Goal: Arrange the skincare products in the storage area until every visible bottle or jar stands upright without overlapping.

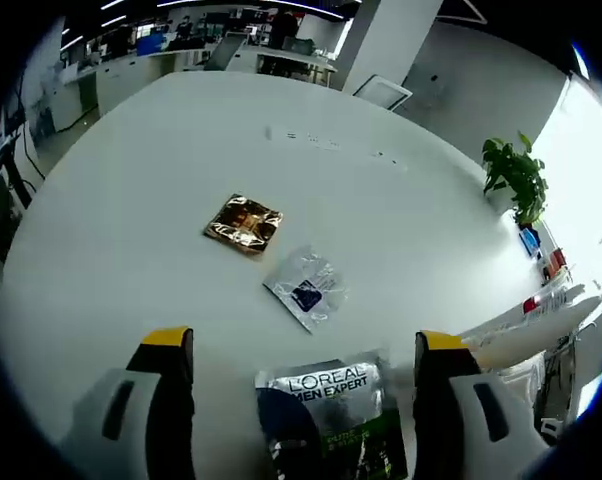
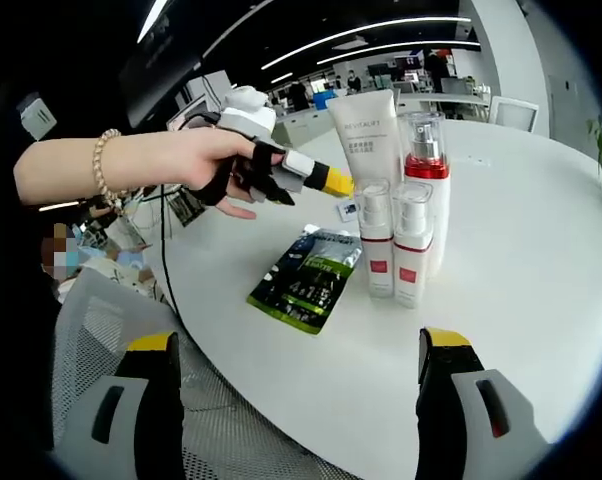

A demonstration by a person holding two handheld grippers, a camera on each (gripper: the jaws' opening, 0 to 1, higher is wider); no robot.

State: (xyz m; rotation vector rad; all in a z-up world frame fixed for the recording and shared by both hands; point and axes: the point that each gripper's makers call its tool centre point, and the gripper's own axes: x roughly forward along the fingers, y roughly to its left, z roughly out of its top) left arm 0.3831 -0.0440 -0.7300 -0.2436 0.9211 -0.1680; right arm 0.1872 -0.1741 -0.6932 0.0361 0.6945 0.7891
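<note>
A dark green L'Oreal Men Expert packet (image 1: 331, 415) lies flat on the white table (image 1: 131, 220), low between the open jaws of my left gripper (image 1: 303, 342). Beyond it lie a clear sachet with a blue print (image 1: 306, 288) and a gold foil sachet (image 1: 244, 223). In the right gripper view the packet (image 2: 306, 280) lies left of a standing group: a tall white tube (image 2: 366, 125), a clear pump bottle with a red collar (image 2: 426, 150) and two small pump bottles (image 2: 376, 240) (image 2: 411, 250). A hand holds the left gripper (image 2: 331, 180) above the packet. My right gripper (image 2: 299, 342) is open and holds nothing.
A potted plant (image 1: 516, 175) and small coloured items (image 1: 541, 265) stand near the table's far right edge. A grey mesh chair (image 2: 111, 400) sits off the table's near edge (image 2: 281, 420). Desks and chairs fill the office behind.
</note>
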